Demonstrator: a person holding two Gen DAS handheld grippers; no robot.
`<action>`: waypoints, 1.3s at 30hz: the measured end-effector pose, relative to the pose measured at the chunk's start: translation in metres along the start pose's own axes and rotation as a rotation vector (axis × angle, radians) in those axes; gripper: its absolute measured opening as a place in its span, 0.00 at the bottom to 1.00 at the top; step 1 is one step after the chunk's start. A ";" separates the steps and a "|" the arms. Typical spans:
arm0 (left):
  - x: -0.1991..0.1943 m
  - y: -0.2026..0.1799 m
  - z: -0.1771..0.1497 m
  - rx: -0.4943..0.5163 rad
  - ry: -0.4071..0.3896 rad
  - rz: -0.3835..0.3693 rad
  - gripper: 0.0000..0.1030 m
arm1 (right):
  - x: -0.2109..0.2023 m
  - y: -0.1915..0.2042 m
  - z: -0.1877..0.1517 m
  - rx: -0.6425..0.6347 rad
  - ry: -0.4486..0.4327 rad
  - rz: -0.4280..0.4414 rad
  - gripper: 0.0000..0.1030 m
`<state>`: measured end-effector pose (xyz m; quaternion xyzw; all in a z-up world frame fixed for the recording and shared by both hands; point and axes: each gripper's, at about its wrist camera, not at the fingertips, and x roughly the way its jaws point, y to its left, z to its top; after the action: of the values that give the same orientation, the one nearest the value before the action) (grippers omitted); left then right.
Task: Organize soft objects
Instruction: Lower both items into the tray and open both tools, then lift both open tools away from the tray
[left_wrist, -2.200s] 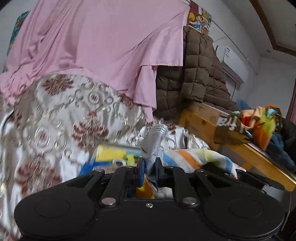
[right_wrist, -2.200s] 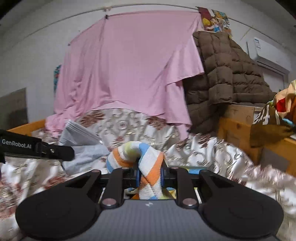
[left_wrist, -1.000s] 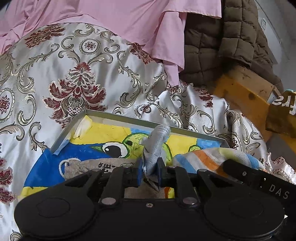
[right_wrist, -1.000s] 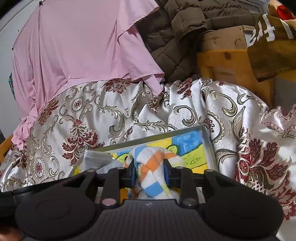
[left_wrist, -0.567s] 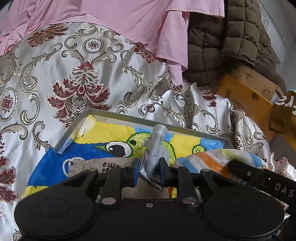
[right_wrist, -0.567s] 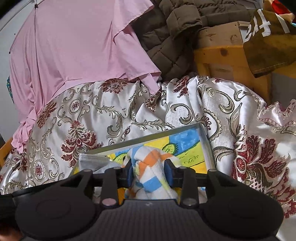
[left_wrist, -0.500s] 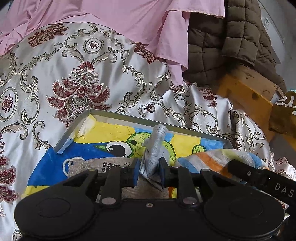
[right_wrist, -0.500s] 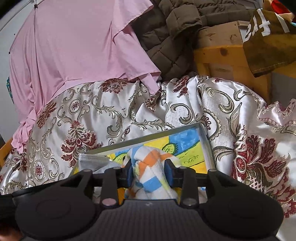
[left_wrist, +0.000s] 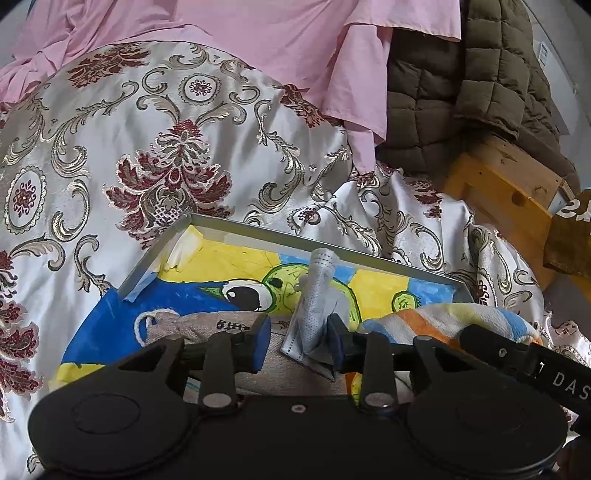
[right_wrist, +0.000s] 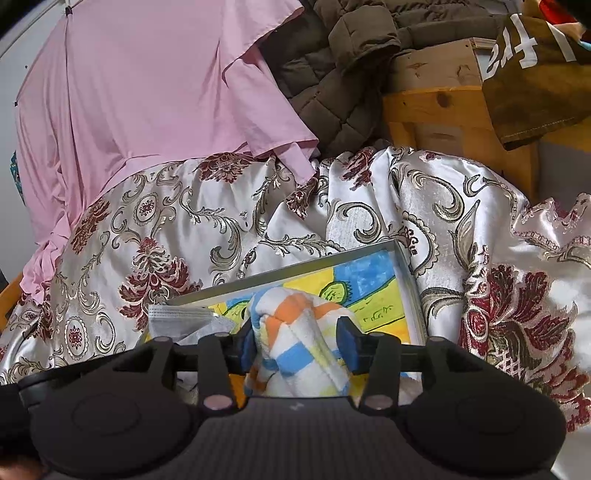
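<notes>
A metal tray (left_wrist: 258, 232) with a cartoon picture on its floor lies on the patterned bedspread. My left gripper (left_wrist: 297, 341) is open over the tray; a grey face mask (left_wrist: 319, 295) stands loose against its right finger. A beige drawstring pouch (left_wrist: 207, 323) lies in the tray under it. My right gripper (right_wrist: 299, 343) is open around a striped orange, blue and white towel (right_wrist: 299, 332), which rests in the tray (right_wrist: 404, 273). The towel also shows in the left wrist view (left_wrist: 443, 317), and the mask in the right wrist view (right_wrist: 181, 319).
A pink sheet (left_wrist: 258, 44) hangs behind the bedspread (left_wrist: 110, 147). A brown quilted coat (left_wrist: 461, 92) lies over a wooden frame (left_wrist: 506, 184) at the right. The other gripper's arm (left_wrist: 528, 362) reaches in at the lower right of the left wrist view.
Both grippers lowered over the tray, then opened. The mask and the towel have come free of the fingers and rest in the tray.
</notes>
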<state>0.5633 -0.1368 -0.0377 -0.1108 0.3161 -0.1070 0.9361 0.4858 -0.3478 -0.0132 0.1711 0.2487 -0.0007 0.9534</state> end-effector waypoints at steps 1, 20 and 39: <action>-0.001 0.000 0.000 0.000 -0.001 0.004 0.40 | 0.000 -0.001 0.000 0.002 0.000 0.000 0.52; -0.048 0.009 0.003 -0.030 -0.058 0.038 0.83 | -0.039 -0.003 0.000 0.028 -0.037 -0.007 0.87; -0.227 0.020 -0.044 0.052 -0.226 0.040 0.99 | -0.195 0.037 -0.036 -0.113 -0.156 -0.054 0.99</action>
<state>0.3628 -0.0629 0.0520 -0.0914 0.2077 -0.0832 0.9704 0.3006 -0.3172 0.0618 0.1095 0.1777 -0.0257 0.9776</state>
